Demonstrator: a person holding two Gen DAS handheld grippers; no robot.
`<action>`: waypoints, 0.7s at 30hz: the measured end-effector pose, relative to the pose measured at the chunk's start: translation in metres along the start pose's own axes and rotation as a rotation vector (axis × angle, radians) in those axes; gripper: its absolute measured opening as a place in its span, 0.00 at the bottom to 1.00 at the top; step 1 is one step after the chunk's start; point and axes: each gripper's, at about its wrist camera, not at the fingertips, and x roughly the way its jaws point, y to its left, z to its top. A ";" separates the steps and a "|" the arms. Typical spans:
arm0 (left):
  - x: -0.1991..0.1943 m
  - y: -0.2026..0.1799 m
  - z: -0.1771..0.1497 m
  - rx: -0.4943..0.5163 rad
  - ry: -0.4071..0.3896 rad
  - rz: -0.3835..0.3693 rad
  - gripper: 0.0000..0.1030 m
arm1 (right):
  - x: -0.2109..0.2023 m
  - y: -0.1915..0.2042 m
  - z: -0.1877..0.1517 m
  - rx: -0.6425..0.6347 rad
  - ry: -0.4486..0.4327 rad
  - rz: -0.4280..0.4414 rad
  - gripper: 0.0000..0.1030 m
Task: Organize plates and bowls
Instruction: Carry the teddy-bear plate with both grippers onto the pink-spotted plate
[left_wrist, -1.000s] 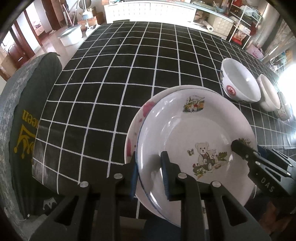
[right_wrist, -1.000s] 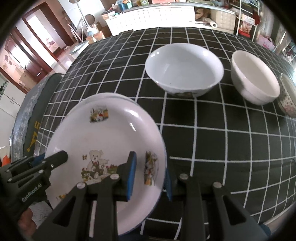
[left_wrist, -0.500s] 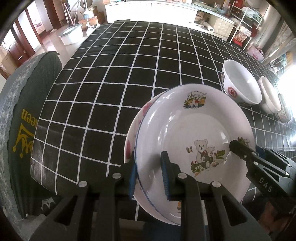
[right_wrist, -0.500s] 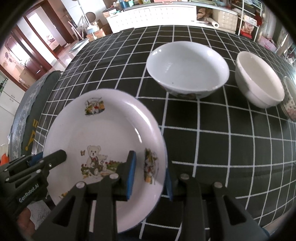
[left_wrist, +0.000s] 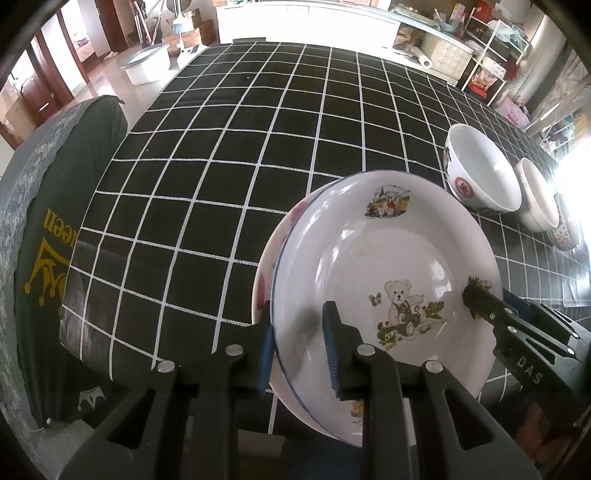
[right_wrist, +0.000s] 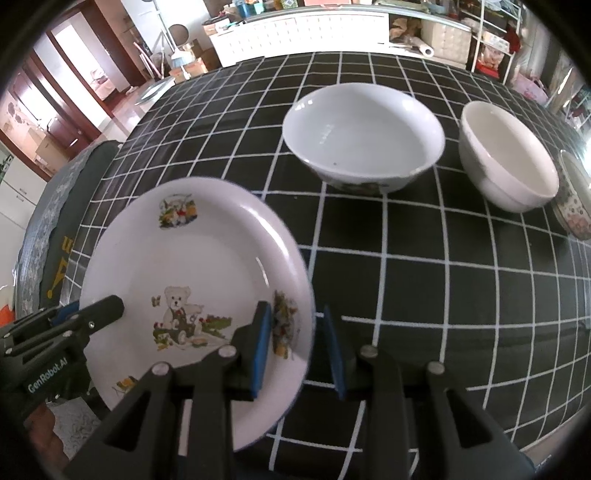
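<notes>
A white teddy-bear plate lies on top of a second plate with pink marks, both held above the near table edge. My left gripper is shut on the left rims of the two stacked plates. My right gripper is shut on the right rim of the teddy-bear plate; the right gripper also shows in the left wrist view. A wide white bowl and a smaller cream bowl stand on the table beyond.
The table has a black cloth with a white grid. A floral dish sits at the right edge beside the cream bowl. A grey-green chair back stands at the table's left. Shelves and cabinets line the far wall.
Both grippers with the plates have lifted and drawn slightly back toward the near edge; the bowls look farther away. The grips are unchanged.
</notes>
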 end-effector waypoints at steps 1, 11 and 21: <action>0.000 0.000 0.000 0.004 0.000 0.002 0.23 | 0.000 0.000 -0.001 -0.001 0.000 0.001 0.33; -0.003 -0.004 -0.003 0.023 0.000 0.024 0.23 | 0.001 0.001 -0.003 -0.001 0.011 0.017 0.33; -0.005 -0.006 -0.006 0.045 -0.002 0.022 0.30 | 0.000 0.005 -0.005 -0.007 0.017 0.004 0.33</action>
